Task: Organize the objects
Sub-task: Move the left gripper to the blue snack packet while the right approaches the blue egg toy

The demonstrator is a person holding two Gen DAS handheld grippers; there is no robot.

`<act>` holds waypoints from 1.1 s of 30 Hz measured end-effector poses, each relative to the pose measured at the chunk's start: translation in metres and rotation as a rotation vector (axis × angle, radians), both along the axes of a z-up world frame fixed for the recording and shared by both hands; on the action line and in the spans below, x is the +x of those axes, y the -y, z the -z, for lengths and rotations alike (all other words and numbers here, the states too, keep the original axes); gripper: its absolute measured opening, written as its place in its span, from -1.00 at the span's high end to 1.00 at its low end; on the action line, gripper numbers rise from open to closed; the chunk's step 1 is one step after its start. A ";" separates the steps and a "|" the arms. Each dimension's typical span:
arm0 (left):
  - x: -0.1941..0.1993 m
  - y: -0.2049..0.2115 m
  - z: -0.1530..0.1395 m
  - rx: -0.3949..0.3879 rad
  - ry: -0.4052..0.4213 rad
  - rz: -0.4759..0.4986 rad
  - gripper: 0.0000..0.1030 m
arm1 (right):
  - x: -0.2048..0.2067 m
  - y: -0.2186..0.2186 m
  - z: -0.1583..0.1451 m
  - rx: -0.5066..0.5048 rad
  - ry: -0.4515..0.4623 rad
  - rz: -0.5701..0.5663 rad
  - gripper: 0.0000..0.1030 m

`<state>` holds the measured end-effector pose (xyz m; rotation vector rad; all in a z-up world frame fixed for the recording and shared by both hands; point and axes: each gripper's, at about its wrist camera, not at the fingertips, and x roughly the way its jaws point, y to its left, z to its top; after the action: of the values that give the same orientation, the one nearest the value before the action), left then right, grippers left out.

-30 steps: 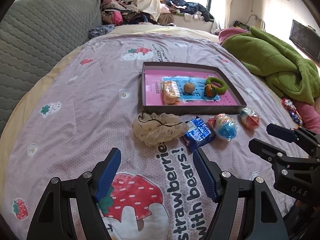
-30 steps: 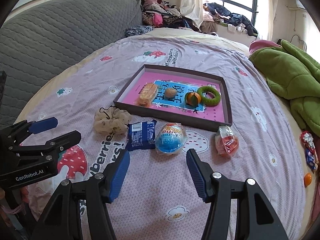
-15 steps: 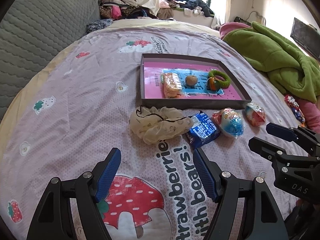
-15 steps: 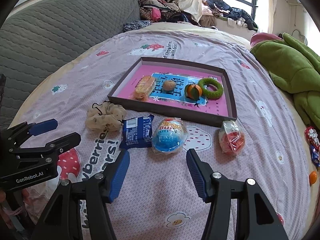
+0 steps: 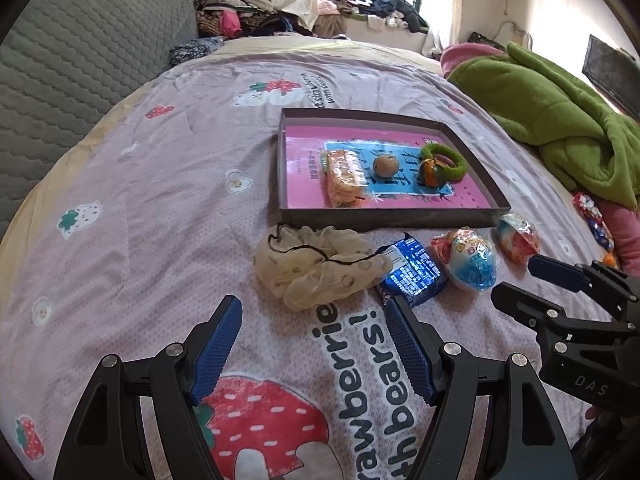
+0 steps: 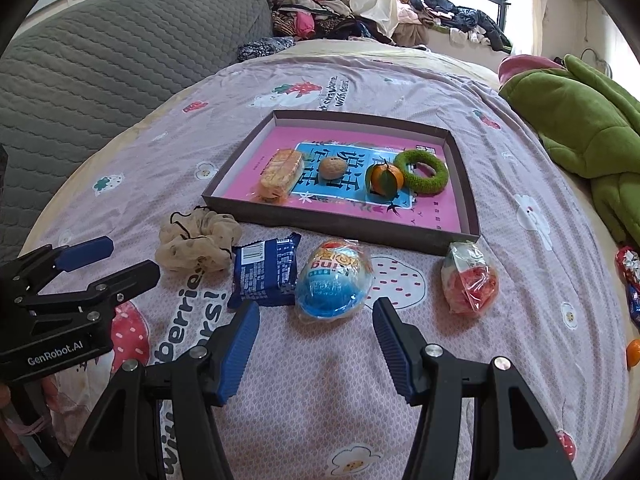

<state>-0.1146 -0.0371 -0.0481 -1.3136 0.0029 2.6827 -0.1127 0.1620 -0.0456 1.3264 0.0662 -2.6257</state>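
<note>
A dark tray with a pink floor lies on the bed and holds a wrapped cake, a walnut, an orange and a green ring. In front of it lie a beige scrunchie, a blue snack packet, a blue wrapped egg and a red wrapped egg. My left gripper is open just short of the scrunchie. My right gripper is open just short of the blue egg.
A green blanket is heaped at the right. A grey quilted headboard runs along the left. Small wrapped sweets lie at the bed's right edge. Clothes are piled at the far end by the window.
Both grippers have moved forward toward the row of objects; the scrunchie and the blue egg sit closer to the fingertips. Nothing was picked up.
</note>
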 end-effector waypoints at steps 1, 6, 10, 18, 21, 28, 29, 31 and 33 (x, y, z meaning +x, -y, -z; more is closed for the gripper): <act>-0.002 -0.002 0.001 -0.012 -0.003 0.006 -0.47 | -0.002 0.000 0.000 -0.001 0.001 0.003 -0.14; -0.011 -0.004 0.004 -0.023 0.007 0.014 -0.47 | -0.007 -0.001 0.002 0.000 0.006 0.009 -0.14; -0.018 0.001 0.008 0.014 0.024 0.003 -0.47 | -0.014 0.000 0.005 -0.004 0.013 0.015 -0.14; -0.031 0.007 0.018 0.033 0.037 -0.016 -0.47 | -0.027 0.002 0.013 -0.011 0.027 0.039 -0.14; -0.036 0.009 0.024 0.036 0.047 -0.029 -0.47 | -0.031 0.002 0.015 -0.011 0.030 0.051 -0.14; -0.049 0.008 0.036 0.018 0.061 -0.030 -0.47 | -0.041 0.000 0.026 -0.005 0.047 0.070 -0.14; -0.050 0.007 0.036 0.018 0.060 -0.026 -0.47 | -0.042 0.000 0.027 -0.005 0.050 0.072 -0.14; -0.053 0.006 0.039 0.010 0.059 -0.022 -0.47 | -0.044 -0.001 0.029 -0.004 0.052 0.076 -0.14; -0.056 0.004 0.040 0.003 0.056 -0.010 -0.47 | -0.045 -0.002 0.031 -0.005 0.055 0.081 -0.14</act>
<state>-0.1708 -0.0409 -0.0881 -1.3908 -0.0139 2.6522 -0.1580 0.1643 -0.0767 1.4274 -0.0019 -2.6516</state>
